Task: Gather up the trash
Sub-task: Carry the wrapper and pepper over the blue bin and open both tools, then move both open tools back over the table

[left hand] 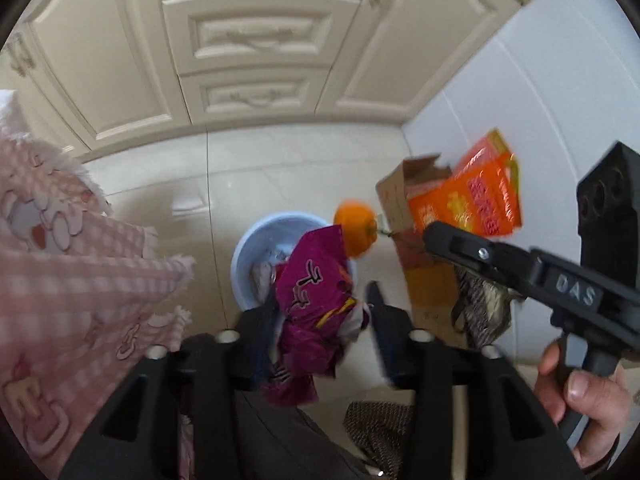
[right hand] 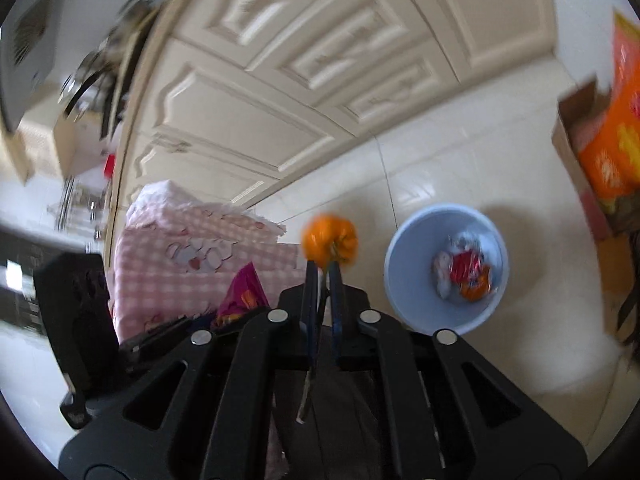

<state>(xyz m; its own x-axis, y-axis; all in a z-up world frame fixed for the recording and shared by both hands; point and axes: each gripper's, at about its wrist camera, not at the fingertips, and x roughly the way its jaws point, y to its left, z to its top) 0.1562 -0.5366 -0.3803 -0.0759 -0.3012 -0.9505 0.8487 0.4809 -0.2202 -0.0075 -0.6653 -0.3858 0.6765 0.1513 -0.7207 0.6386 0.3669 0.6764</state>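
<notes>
below both my claws, on the pale tiled floor (right hand: pixel 420 168), sits the light blue bin (right hand: pixel 404 280), and everything turns on where it lies from each load. seen from my right wrist, the bin is at about two o'clock from the right claw (right hand: pixel 325 270), off to the side and lower, with crumpled wrappers already in its bottom. this claw's jaws stand only a sliver apart, pinching the thin stem of the orange fruit (right hand: pixel 330 240), which sits just past the tips; whether the pads press hard on the stem i cannot tell through the blur, but the fruit hangs there and nowhere else. so it is not yet over the bin's mouth, and i judge it needs carrying toward two o'clock before letting go. seen from my left wrist, the bin's rim (left hand: pixel 240 248) shows at twelve o'clock, straight ahead of the left claw (left hand: pixel 318 312). this claw's jaws are well spread, and the purple snack bag (left hand: pixel 316 280) hangs between them with its long axis running up and down toward the bin, its upper end overlapping the bin's opening. the pads do not look to be squeezing it, so i take it as released or nearly so. my left hand is the nearer and better lined up. a pink checked cloth (left hand: pixel 80 264) lies at nine o'clock, and cardboard boxes (left hand: pixel 404 196) at two o'clock, both clear of the drop.
</notes>
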